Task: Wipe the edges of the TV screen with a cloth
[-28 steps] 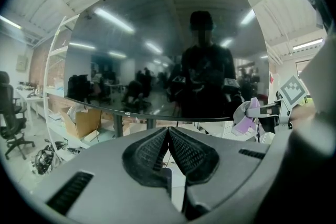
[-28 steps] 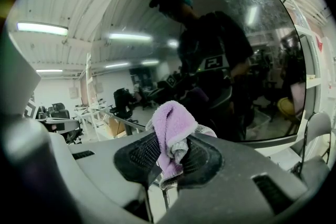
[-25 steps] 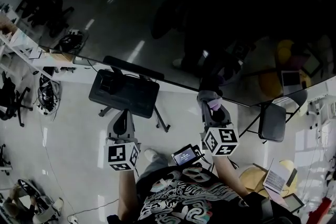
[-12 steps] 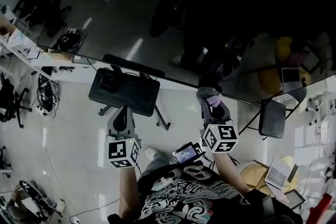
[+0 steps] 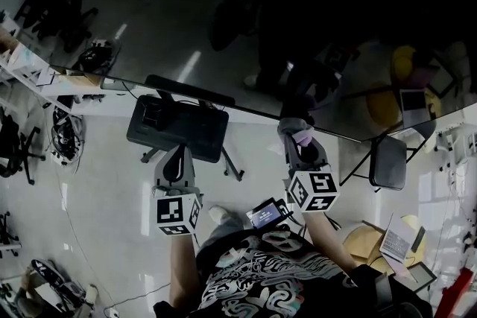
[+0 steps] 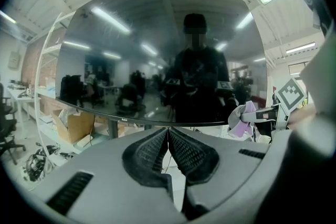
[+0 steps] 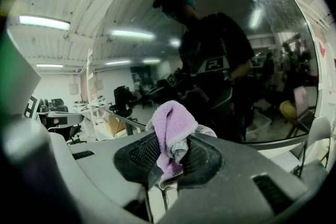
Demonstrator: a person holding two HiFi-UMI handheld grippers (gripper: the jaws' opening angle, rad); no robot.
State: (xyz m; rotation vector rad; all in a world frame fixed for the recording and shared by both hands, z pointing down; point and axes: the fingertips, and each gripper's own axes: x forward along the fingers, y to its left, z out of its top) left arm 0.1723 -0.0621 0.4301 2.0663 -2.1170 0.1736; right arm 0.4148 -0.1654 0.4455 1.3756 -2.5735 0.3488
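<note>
The big dark TV screen [image 5: 223, 26] fills the top of the head view, and its lower edge [image 5: 246, 112] runs slantwise from left to right. My right gripper [image 5: 297, 139] is shut on a lilac cloth [image 5: 302, 135] held right at that lower edge. The cloth [image 7: 172, 128] bulges out between the pads in the right gripper view, close to the glass [image 7: 236, 60]. My left gripper [image 5: 174, 160] hangs below the edge, shut with nothing in it; its pads [image 6: 149, 152] meet in front of the screen [image 6: 157, 55].
A dark stand base [image 5: 177, 129] with legs sits under the screen. A black chair [image 5: 387, 162] is at the right, with another chair, cables and a shelf [image 5: 22, 67] at the left. A person's torso in a printed shirt [image 5: 261, 279] fills the bottom.
The right gripper with the cloth has stayed at the screen's lower edge, shifting only slightly. The left gripper has hardly moved.
</note>
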